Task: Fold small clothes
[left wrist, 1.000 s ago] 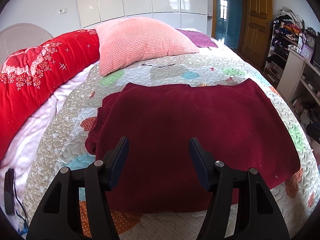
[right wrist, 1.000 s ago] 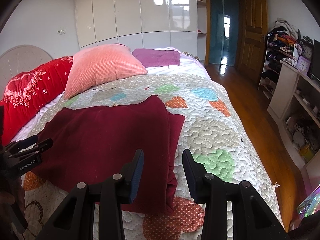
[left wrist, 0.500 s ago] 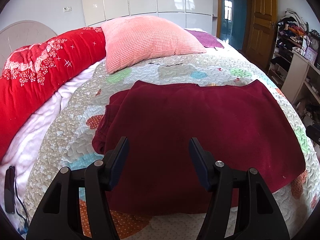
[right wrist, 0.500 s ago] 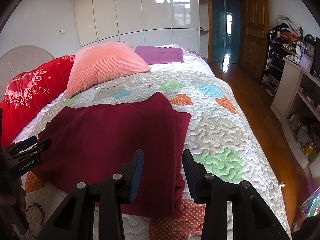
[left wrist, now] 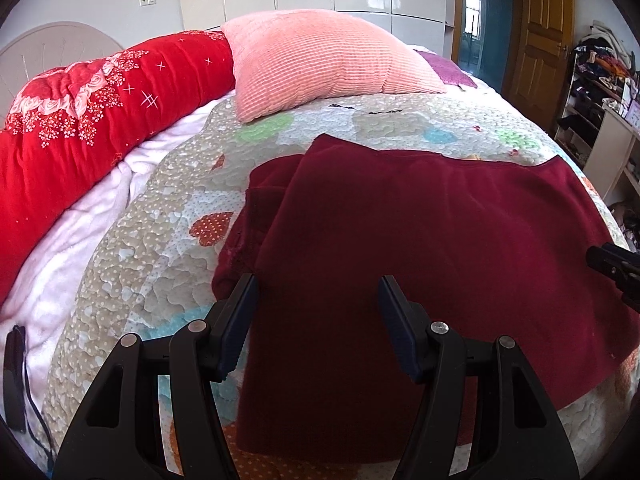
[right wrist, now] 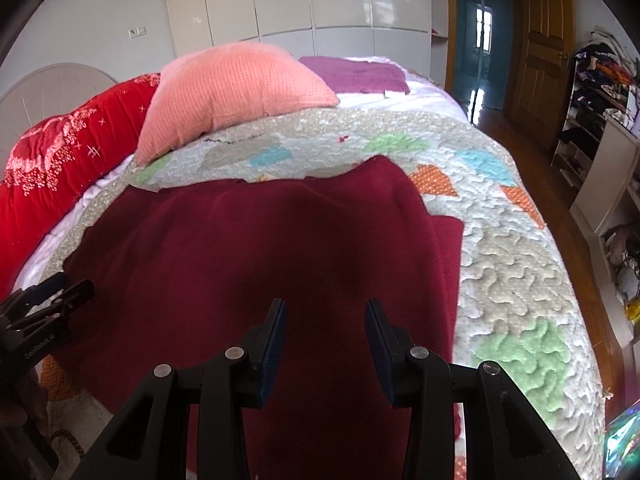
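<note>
A dark red garment (left wrist: pixel 440 248) lies spread flat on the patchwork quilt (left wrist: pixel 160 264), with a sleeve folded in along its left side. My left gripper (left wrist: pixel 316 292) hovers open above the garment's near left part, nothing between its fingers. In the right wrist view the same garment (right wrist: pixel 260 248) fills the middle, a folded sleeve along its right edge. My right gripper (right wrist: pixel 326 312) hangs open above the garment's near half, its jaws narrower than the left's and empty. The left gripper (right wrist: pixel 52 296) shows at the left edge there.
A pink pillow (left wrist: pixel 328 68) and a red floral duvet (left wrist: pixel 92 104) lie at the head of the bed, a purple cloth (right wrist: pixel 356 74) behind them. White wardrobes, a wooden door (right wrist: pixel 540 36) and cluttered shelves (left wrist: pixel 600 80) stand to the right. A black cable (left wrist: pixel 16 380) lies at the left.
Both grippers have moved closer and lower over the garment, so it looks larger. The right gripper shifted left from the garment's right edge to over its body. Jaws unchanged.
</note>
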`<action>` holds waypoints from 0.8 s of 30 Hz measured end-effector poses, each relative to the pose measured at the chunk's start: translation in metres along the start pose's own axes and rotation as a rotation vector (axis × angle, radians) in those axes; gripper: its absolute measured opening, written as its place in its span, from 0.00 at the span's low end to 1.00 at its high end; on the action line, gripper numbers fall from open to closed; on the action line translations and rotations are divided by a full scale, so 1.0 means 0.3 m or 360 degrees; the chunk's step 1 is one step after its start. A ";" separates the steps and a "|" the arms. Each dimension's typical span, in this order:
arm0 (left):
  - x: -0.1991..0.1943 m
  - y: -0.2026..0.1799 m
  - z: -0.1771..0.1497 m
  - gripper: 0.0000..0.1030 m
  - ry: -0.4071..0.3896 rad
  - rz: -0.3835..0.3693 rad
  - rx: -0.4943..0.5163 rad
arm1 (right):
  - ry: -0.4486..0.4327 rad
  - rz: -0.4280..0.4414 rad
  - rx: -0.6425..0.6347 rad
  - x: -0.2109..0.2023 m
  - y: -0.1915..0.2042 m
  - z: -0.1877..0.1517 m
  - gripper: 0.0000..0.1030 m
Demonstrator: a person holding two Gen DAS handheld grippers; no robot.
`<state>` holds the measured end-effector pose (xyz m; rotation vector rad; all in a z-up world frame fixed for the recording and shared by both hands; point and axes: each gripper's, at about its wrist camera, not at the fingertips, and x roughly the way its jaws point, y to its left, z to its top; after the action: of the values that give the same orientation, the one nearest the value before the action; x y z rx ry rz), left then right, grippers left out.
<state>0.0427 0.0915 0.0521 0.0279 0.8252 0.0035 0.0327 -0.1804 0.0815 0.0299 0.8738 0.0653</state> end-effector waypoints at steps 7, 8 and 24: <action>-0.034 0.190 -0.021 0.60 0.0094 -0.0171 -0.0317 | 0.0076 0.0071 -0.0064 0.054 0.062 0.085 0.37; -0.041 0.219 -0.032 0.60 0.0091 -0.0184 -0.0366 | 0.0056 0.0119 -0.0070 0.045 0.087 0.104 0.37; 0.042 0.318 -0.110 0.68 0.0147 -0.0497 -0.0629 | 0.0363 0.0566 -0.0393 0.380 0.785 0.328 0.47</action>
<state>0.0278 0.1877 0.0229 -0.4766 0.9022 -0.1269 0.1704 0.0625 0.0700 -0.0548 1.0750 0.5171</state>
